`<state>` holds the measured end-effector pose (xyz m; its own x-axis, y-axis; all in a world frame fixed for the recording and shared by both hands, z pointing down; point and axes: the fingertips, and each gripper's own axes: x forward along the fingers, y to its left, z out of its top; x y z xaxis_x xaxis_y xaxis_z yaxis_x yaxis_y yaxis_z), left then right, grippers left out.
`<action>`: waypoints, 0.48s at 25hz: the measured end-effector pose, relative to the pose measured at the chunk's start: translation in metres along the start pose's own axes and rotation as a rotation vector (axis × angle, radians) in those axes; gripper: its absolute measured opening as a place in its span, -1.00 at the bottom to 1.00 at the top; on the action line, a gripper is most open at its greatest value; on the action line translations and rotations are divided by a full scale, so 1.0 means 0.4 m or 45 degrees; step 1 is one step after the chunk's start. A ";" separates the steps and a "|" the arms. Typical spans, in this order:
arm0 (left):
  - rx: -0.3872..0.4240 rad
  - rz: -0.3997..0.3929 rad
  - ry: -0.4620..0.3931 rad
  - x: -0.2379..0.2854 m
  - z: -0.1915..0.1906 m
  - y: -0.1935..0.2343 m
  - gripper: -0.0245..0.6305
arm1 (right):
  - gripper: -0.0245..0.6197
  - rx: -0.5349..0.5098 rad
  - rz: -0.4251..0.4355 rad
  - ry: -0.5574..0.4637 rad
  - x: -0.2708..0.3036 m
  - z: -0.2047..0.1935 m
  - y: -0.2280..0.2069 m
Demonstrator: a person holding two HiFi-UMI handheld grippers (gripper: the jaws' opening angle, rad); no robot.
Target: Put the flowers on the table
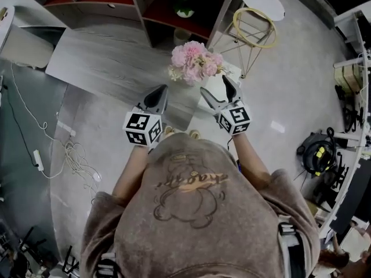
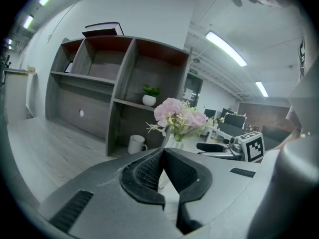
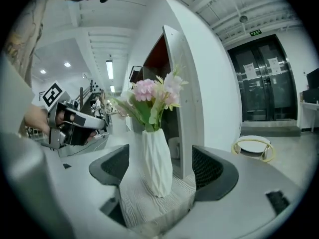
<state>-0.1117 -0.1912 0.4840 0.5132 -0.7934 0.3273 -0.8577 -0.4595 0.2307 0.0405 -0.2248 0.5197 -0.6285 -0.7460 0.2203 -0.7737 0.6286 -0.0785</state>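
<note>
Standing by the table (image 1: pixel 110 62) edge, flowers (image 1: pixel 195 61) (in vase (image 3: pixel 156 163)) clear right claw (image 1: pixel 214 86).

Pink flowers (image 1: pixel 194 61), white vase (image 3: pixel 156 161), grey table (image 1: pixel 104 62)

Flowers pale pink with cream and green sprigs; vase plain white with faceted ridges; table in grey wood grain; shelf (image 2: pixel 124 78) grey outside, red-brown inside; left gripper (image 1: pixel 163 89) and right gripper (image 1: pixel 214 84) grey with black pads and black-and-white marker cubes.

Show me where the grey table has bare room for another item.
The wide stretch of the table left of the vase of flowers, along the shelf unit, is bare. It is crowded only at the right corner, where the vase stands with the left gripper and right gripper close by.
</note>
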 end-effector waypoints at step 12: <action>0.063 -0.064 -0.025 0.020 0.031 -0.052 -0.87 | -0.25 0.131 -0.049 -0.093 -0.163 0.079 0.006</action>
<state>-0.0903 -0.1929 0.4703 0.5553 -0.7764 0.2981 -0.8317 -0.5179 0.2004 0.0771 -0.1815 0.4742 -0.5991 -0.7857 0.1540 -0.7993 0.5759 -0.1717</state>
